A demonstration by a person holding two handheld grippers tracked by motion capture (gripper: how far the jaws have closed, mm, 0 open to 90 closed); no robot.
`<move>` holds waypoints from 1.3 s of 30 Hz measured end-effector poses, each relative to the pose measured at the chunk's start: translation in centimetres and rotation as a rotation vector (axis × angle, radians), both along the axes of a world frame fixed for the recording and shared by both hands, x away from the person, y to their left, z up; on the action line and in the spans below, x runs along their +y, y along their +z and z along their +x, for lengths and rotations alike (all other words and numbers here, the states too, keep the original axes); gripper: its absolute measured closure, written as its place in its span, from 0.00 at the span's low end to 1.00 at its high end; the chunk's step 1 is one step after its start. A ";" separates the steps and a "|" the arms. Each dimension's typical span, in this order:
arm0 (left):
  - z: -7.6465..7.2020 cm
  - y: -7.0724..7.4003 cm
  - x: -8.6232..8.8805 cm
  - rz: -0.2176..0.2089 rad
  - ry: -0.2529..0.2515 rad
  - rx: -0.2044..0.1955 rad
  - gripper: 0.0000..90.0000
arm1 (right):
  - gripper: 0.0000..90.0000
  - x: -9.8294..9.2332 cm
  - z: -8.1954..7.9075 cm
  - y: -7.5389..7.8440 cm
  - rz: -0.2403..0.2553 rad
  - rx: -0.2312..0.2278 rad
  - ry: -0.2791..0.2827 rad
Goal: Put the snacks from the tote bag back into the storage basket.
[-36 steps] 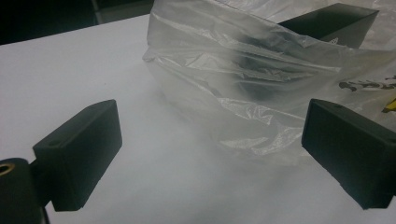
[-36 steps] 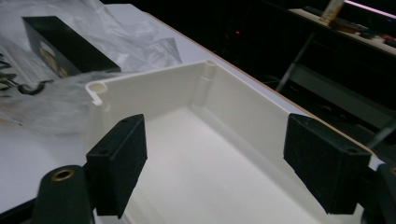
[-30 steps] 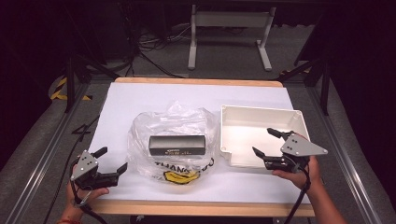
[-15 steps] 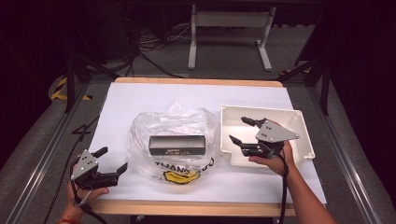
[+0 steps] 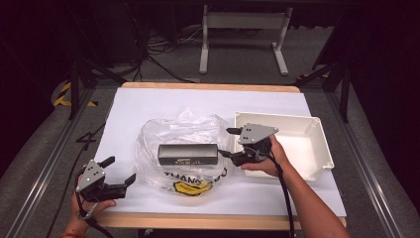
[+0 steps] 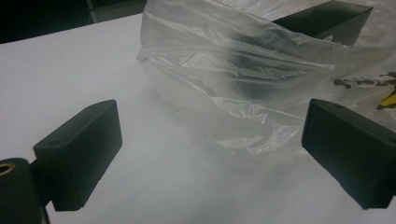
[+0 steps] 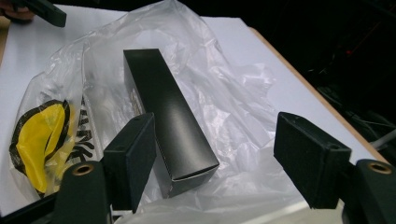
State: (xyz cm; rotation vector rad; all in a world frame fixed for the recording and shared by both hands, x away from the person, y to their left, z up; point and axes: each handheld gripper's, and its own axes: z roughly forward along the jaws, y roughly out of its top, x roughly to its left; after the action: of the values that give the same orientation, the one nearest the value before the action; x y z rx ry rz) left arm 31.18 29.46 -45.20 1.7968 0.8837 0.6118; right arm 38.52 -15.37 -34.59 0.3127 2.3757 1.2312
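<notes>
A long black box (image 5: pixel 188 154) lies on a crumpled clear plastic bag (image 5: pixel 183 129) with a yellow and black print, in the middle of the white table sheet (image 5: pixel 148 104). My right gripper (image 5: pixel 227 143) is open at the box's right end. In the right gripper view the box (image 7: pixel 168 116) lies lengthwise, its near end between the open jaws of the right gripper (image 7: pixel 219 158), not touching them. My left gripper (image 5: pixel 121 169) is open near the front left corner, apart from the bag. The left gripper view shows the left gripper (image 6: pixel 210 154) facing the bag (image 6: pixel 233 79), with the box (image 6: pixel 327 18) beyond.
A white empty tray (image 5: pixel 277 119) stands at the right of the table, just behind my right hand. The table's wooden front edge (image 5: pixel 208 220) runs close to both hands. A metal stand (image 5: pixel 242 29) is on the floor beyond the table.
My right gripper has moved left from over the tray's front rim to the right end of the black box. The left gripper has stayed still.
</notes>
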 end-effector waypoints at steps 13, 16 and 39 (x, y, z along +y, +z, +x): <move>-0.2 0.0 0.1 0.003 0.000 0.002 0.07 | 0.37 4.2 2.5 -0.2 -0.190 0.081 0.136; -0.3 -0.1 0.2 0.006 0.004 0.000 0.07 | 0.37 5.0 3.1 -0.3 -0.234 0.099 0.164; -2.1 -0.1 0.7 0.045 0.032 -0.001 0.06 | 0.36 9.1 5.3 -2.4 -0.500 0.212 0.267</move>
State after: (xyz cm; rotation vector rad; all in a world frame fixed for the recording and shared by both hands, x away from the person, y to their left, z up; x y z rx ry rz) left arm 29.07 30.20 -45.27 1.8255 0.9057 0.6581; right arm 43.84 -6.31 -37.03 -0.0387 2.8779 0.6871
